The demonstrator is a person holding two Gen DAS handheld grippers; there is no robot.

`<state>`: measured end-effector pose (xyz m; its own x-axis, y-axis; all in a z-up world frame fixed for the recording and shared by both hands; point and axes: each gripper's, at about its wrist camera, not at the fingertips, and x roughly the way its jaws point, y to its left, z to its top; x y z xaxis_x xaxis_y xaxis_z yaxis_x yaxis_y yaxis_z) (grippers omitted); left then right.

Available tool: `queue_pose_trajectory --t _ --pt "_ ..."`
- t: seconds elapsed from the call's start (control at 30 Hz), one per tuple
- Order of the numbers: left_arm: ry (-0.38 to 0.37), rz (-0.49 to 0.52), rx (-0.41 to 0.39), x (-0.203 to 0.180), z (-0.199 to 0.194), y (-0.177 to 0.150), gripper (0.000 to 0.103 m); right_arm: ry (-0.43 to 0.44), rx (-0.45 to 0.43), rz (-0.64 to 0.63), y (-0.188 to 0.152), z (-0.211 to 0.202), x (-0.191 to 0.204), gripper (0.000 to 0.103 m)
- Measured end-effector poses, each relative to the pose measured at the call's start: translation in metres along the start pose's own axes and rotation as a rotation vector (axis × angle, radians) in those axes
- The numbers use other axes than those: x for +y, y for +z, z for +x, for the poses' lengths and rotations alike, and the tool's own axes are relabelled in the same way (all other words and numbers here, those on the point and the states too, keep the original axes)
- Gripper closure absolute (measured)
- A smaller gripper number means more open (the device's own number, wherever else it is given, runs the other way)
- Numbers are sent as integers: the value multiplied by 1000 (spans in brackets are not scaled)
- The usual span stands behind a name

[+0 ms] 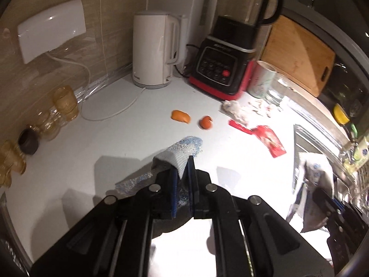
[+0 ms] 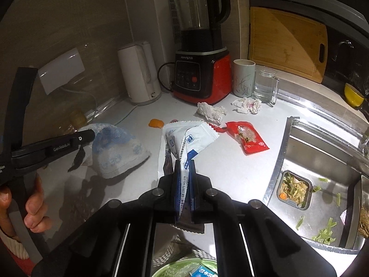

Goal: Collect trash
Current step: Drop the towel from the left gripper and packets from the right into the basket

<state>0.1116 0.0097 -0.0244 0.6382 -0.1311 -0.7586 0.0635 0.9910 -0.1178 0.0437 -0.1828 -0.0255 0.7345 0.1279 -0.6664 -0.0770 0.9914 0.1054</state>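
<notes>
The white wrapper [image 2: 184, 143] hides one orange peel piece; the green basket [image 2: 184, 269] is cut off below.

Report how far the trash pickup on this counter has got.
Done: some packaging already lies in the green basket below the right gripper.
In hand: the right gripper is shut on a white-and-blue wrapper; the left gripper is shut on a cloth.
Left: red wrapper, two crumpled tissues, orange peel pieces.

Kettle [image 2: 138, 73] left of blender [image 2: 200, 64] – cup [image 2: 244, 78] right – sink [image 2: 322, 152] farther right
</notes>
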Motion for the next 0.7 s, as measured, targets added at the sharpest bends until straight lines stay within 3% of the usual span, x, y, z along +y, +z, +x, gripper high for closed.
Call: queue_pose_trajectory --t 0.13,0.3,0.53,0.7 --pt "-25 18 -4 -27 -48 -42 96 30 -10 -28 -29 -46 -14 96" --pt "-42 41 50 -56 -82 -101 95 53 -1 -48 -69 -94 -33 96" --pt "-56 46 147 -85 -91 -180 95 71 52 -83 -122 -126 -45 96" --pt "-50 53 212 -94 -76 -223 95 88 88 -105 -151 -133 -47 96"
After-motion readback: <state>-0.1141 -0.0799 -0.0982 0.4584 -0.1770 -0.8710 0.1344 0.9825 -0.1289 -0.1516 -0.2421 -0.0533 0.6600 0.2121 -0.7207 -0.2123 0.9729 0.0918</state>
